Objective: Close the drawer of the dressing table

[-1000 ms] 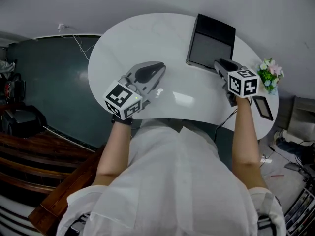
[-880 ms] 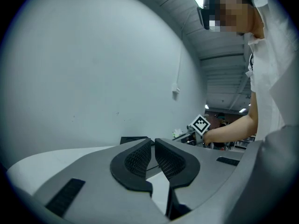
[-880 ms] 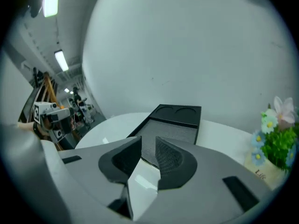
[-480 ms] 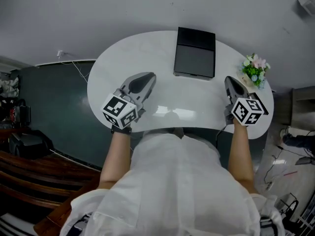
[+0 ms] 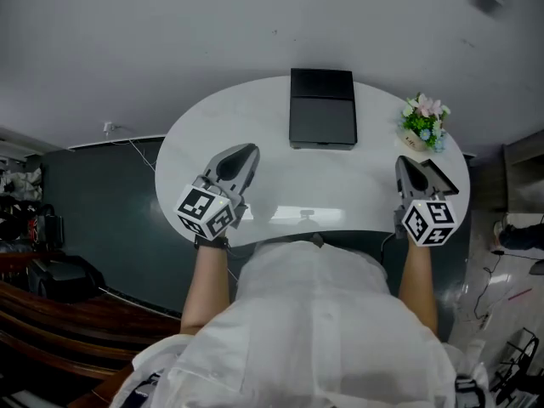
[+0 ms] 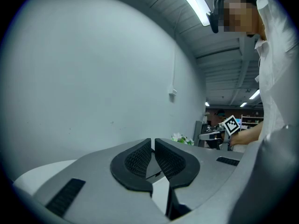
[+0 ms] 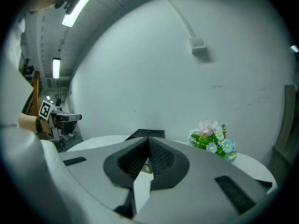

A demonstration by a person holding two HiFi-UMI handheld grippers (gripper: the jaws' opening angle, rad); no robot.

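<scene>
Two grippers, left [image 5: 241, 155] and right [image 5: 409, 167], hover shut and empty over the table [image 5: 340, 181]; the right's jaws have just been closing on nothing. The drawer is unseen, probably under the near edge behind the shirt [image 5: 314, 313], so dip low and push squarely. Gripper views show the pads [image 7: 161, 160] meeting; only the head view shows both grippers short of the box [image 5: 322, 117].

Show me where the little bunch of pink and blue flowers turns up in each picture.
Head view: bunch of pink and blue flowers, upper right, near the wall.
Left gripper view: flowers tiny, just right of centre.
Right gripper view: flowers right of centre.
Shared landmark: white oval tabletop.
</scene>
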